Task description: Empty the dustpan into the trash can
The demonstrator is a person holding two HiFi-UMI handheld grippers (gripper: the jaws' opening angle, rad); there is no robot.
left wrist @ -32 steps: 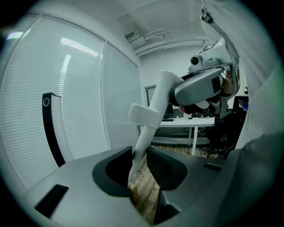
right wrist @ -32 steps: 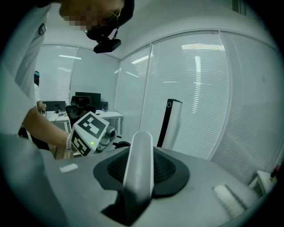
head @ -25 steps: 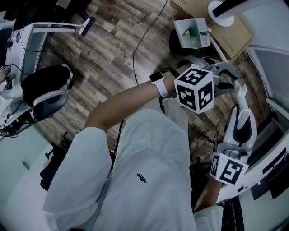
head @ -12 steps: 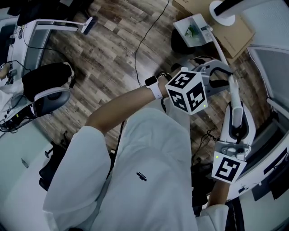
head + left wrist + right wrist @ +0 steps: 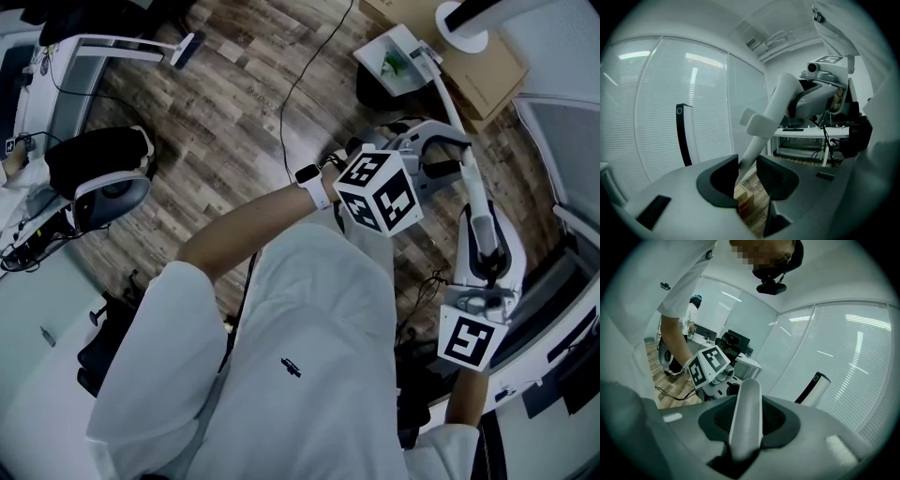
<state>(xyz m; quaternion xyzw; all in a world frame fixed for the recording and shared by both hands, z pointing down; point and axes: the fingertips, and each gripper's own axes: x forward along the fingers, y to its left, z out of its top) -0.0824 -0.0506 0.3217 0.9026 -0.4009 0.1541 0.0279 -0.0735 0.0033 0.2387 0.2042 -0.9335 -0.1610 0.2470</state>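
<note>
Holding the dustpan (image 5: 392, 56) over the trash can (image 5: 368, 94).
Our right gripper (image 5: 746, 420) pinches its handle (image 5: 749, 392); our left gripper (image 5: 748, 172) has just been opening, jaws spread with the handle between them.

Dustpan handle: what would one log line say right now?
right gripper: shut on dustpan handle | left gripper: jaws just opening, handle between them, ungripped
</note>
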